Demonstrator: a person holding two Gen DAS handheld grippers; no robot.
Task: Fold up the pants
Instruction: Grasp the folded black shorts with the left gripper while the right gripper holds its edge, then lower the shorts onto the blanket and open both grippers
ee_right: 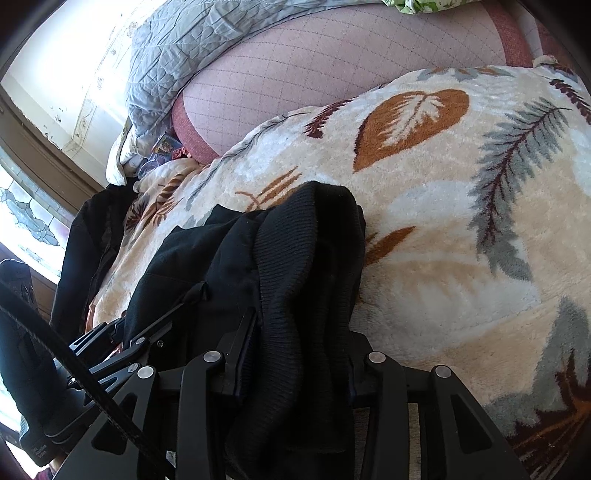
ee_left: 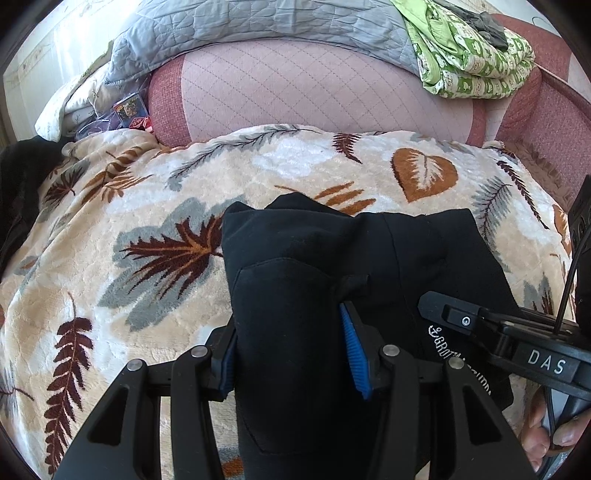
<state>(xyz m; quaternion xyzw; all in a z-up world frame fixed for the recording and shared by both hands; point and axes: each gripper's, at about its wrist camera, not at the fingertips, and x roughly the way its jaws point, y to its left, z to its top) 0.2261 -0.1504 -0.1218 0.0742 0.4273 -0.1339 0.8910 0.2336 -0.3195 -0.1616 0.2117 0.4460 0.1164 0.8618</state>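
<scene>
Black pants (ee_left: 295, 280) lie bunched on a leaf-patterned blanket (ee_left: 129, 206). In the left wrist view a pocket panel of the pants fills the wide gap between my left gripper's (ee_left: 291, 343) blue-padded fingers (ee_left: 354, 350); the jaws stand apart around the cloth. My right gripper (ee_left: 461, 321) shows at the right of that view, lying on the pants. In the right wrist view the ribbed cuff of the pants (ee_right: 306, 280) drapes between my right gripper's (ee_right: 299, 354) fingers, hiding their tips. My left gripper (ee_right: 118, 343) shows at the lower left there.
A pink quilted cushion (ee_left: 314, 88) stands behind the blanket, with a grey quilt (ee_left: 258, 22) and a green patterned cloth (ee_left: 469, 55) on top. Small boxes (ee_left: 129, 110) and another dark garment (ee_right: 92, 236) lie at the left.
</scene>
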